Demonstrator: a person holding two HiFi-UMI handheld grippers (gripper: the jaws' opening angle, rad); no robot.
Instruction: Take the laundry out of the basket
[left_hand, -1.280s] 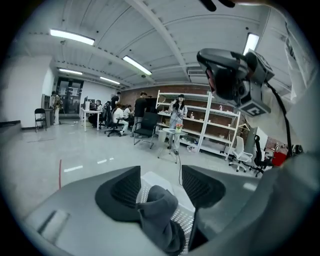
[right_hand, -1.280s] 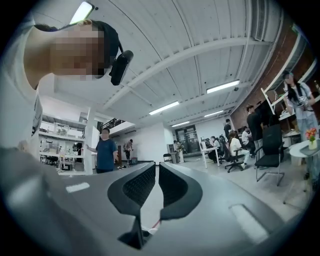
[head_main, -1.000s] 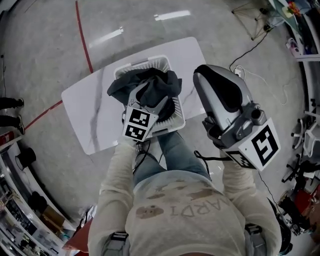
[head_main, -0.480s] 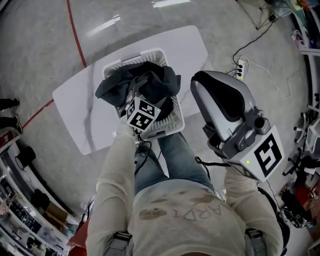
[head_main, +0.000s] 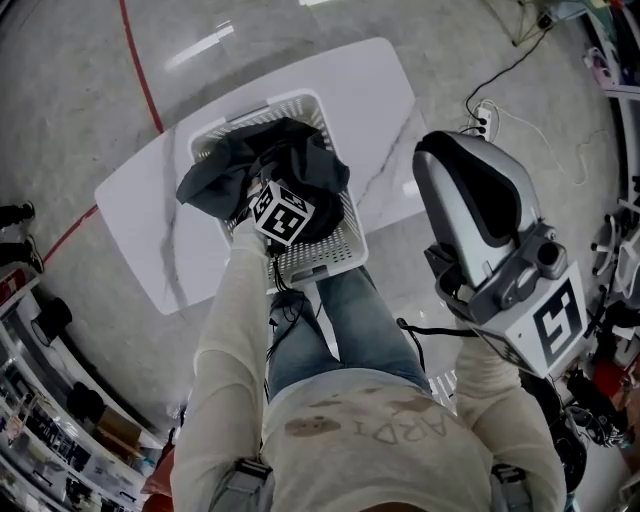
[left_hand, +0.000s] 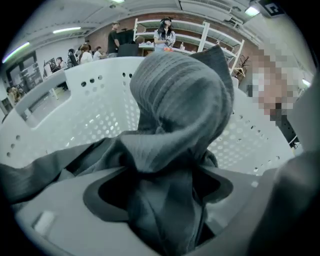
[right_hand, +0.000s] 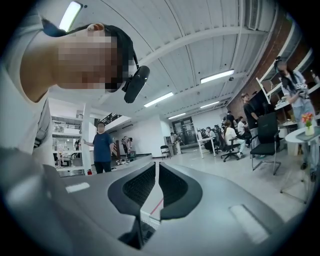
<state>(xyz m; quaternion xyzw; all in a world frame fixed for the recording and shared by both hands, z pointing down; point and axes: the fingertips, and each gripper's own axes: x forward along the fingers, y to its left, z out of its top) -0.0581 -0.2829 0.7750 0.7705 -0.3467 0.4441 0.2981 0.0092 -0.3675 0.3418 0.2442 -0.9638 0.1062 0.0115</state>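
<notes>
A white perforated laundry basket (head_main: 322, 254) stands on a white marble-look table (head_main: 390, 110). Dark grey laundry (head_main: 225, 175) fills it and spills over its left rim. My left gripper (head_main: 264, 192) reaches down into the pile, with its marker cube above the clothes. In the left gripper view a bunched ribbed grey garment (left_hand: 175, 100) is clamped between the jaws of the left gripper (left_hand: 165, 200), with the basket wall (left_hand: 85, 100) behind. My right gripper (head_main: 455, 165) is held high at the right, away from the basket. The right gripper (right_hand: 157, 187) is shut on nothing.
A red line (head_main: 140, 70) crosses the grey floor beyond the table. Cables and a power strip (head_main: 482, 122) lie to the right of the table. Shelving (head_main: 40, 440) fills the lower left. My legs (head_main: 350, 320) stand against the table's near edge.
My left gripper has moved from the basket's near rim farther in over the laundry pile. The right gripper has drifted slightly right and stays raised.
</notes>
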